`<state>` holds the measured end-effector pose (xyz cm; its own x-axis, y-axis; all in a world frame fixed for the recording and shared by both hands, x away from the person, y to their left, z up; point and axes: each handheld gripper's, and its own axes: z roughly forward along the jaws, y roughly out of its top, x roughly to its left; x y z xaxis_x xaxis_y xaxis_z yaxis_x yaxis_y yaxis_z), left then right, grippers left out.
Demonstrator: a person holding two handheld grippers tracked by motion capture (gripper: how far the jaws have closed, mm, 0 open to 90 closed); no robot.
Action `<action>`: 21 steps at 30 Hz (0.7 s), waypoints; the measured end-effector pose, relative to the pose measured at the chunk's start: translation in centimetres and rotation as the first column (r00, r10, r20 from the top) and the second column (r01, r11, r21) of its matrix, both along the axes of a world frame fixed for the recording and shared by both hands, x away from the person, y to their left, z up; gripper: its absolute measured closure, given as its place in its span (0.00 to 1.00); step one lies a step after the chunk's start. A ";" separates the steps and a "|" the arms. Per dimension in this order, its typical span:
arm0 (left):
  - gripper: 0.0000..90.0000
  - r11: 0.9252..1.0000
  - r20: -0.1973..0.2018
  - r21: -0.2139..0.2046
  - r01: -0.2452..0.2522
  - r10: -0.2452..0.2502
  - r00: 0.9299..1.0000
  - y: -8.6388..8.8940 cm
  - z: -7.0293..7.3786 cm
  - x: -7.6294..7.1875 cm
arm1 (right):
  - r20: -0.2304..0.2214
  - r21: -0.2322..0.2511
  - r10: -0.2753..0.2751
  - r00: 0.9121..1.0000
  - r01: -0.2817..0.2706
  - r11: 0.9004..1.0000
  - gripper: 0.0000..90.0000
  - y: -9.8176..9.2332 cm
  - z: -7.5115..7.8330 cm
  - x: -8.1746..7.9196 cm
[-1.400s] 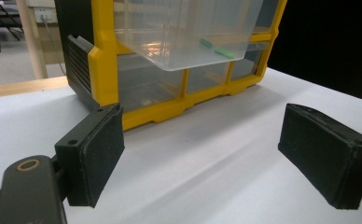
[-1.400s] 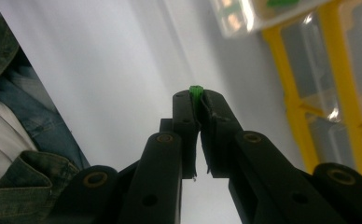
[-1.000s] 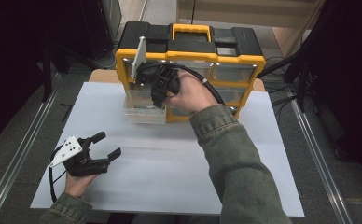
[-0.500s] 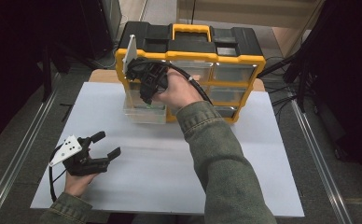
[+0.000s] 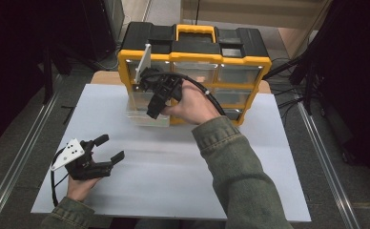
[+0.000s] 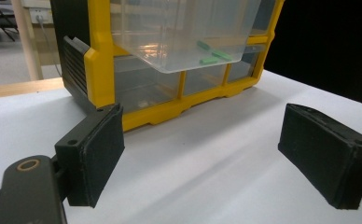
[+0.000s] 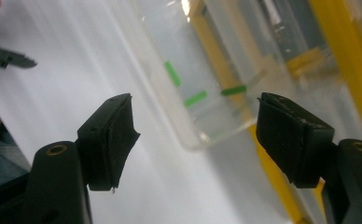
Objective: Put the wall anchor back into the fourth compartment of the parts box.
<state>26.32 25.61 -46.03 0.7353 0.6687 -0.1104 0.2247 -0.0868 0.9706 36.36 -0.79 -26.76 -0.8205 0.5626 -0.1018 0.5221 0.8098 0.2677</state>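
Right fingers (image 5: pixel 153 107) have just opened and let go, nothing between them now. Clear drawer (image 5: pixel 147 114) sticks out of the box (image 5: pixel 192 57) at the desk's (image 5: pixel 173 167) back edge, just ahead. Left fingers (image 5: pixel 107 148) rest open.

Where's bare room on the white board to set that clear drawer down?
Best patch: the middle of the white board, between the left gripper and the sleeve. The right side past the sleeve is bare too. Crowded: the strip before the yellow organizer, where the pulled-out clear drawer and the right gripper, jaws just opened, sit.
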 end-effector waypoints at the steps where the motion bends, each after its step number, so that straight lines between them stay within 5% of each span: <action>1: 0.15 1.000 0.000 -0.001 -0.001 0.001 1.000 0.0 0.0 0.0 | 0.001 0.000 -0.006 1.000 0.006 1.000 0.33 -0.3 -0.1 -0.2; 14: 0.15 1.000 0.001 -0.002 0.003 -0.003 1.000 -0.1 0.1 0.0 | -0.022 0.018 -0.044 0.999 0.045 0.999 0.33 -3.6 -3.0 -3.1; 21: 0.15 1.000 -0.001 0.001 -0.002 0.002 1.000 -0.1 0.1 -0.1 | -0.062 0.022 -0.066 0.996 0.067 0.998 0.32 -4.9 -6.2 -3.2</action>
